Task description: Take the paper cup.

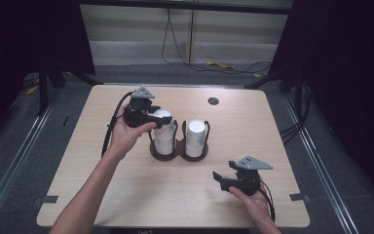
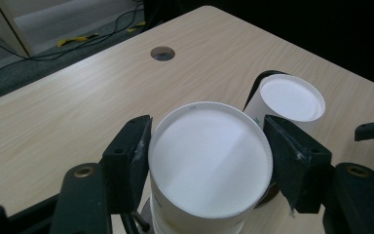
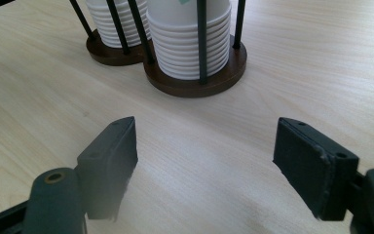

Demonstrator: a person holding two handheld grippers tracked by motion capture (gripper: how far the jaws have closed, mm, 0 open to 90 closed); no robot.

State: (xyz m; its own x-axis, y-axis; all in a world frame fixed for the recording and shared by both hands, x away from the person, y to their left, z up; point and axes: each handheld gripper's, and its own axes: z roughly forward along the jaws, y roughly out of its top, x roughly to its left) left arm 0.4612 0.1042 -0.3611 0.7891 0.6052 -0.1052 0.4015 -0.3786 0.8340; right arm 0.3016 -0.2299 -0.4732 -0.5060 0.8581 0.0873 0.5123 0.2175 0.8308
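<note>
I have the left gripper up at the left stack of cups, its jaws set on either side of the top cup. In the left gripper view both pads sit against the cup's rim, left and right, so I judge it clamped on that cup, though how firmly I cannot tell. The cup is upside down, flat white base facing the camera, still nested on the stack inside the dark wire holder. Gripping near the top makes sense to me: the upright rods fence the stack lower down, and only the uppermost cup stands proud enough for the jaws to reach.

Just beside it, the right stack of cups stands in the second ring of the same holder, untouched. The two stacks are close together, so I would lift straight up rather than swing sideways.

Further right, my right gripper rests low near the table front, jaws spread wide with nothing between them, well apart from the holder. Its own view shows bare wood ahead of the jaws.

There is open room left and right of the holder and toward the near edge; a small round hole sits toward the far edge.
</note>
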